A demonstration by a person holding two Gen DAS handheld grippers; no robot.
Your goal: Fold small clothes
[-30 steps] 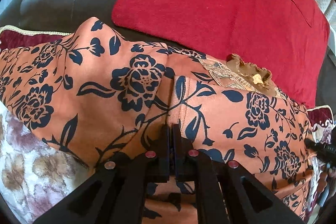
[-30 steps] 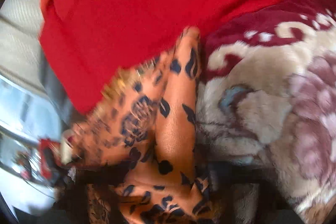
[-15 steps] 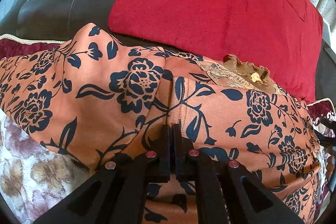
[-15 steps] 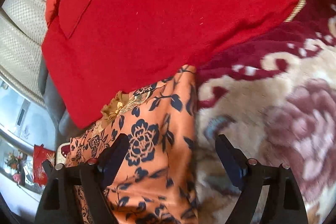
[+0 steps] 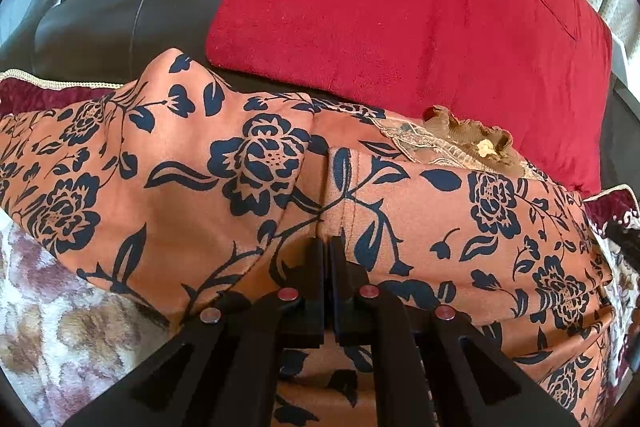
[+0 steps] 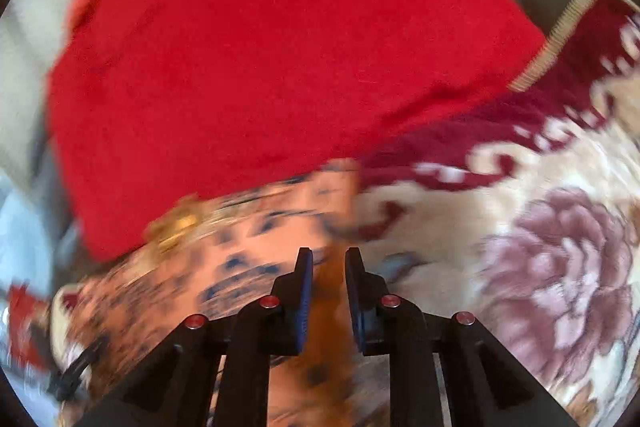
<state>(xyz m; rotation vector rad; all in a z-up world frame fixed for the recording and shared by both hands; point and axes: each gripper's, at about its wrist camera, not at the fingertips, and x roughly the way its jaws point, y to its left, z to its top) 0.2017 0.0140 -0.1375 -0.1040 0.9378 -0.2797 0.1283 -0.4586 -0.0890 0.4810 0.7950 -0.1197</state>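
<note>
An orange garment with dark blue flowers lies across a floral blanket, with a frilled gold collar at its far edge. My left gripper is shut on a fold of the garment near its middle seam. In the blurred right wrist view the same garment lies lower left. My right gripper hangs over the garment's right edge, its jaws narrowed with a gap and orange cloth showing between them. Whether they pinch it is unclear.
A red cushion leans against the dark sofa back just behind the garment; it also fills the top of the right wrist view. The cream and maroon floral blanket spreads to the right.
My right gripper's jaws have narrowed from wide open and swung over the garment's right edge; its view is blurred by motion. My left gripper keeps its hold, almost still.
</note>
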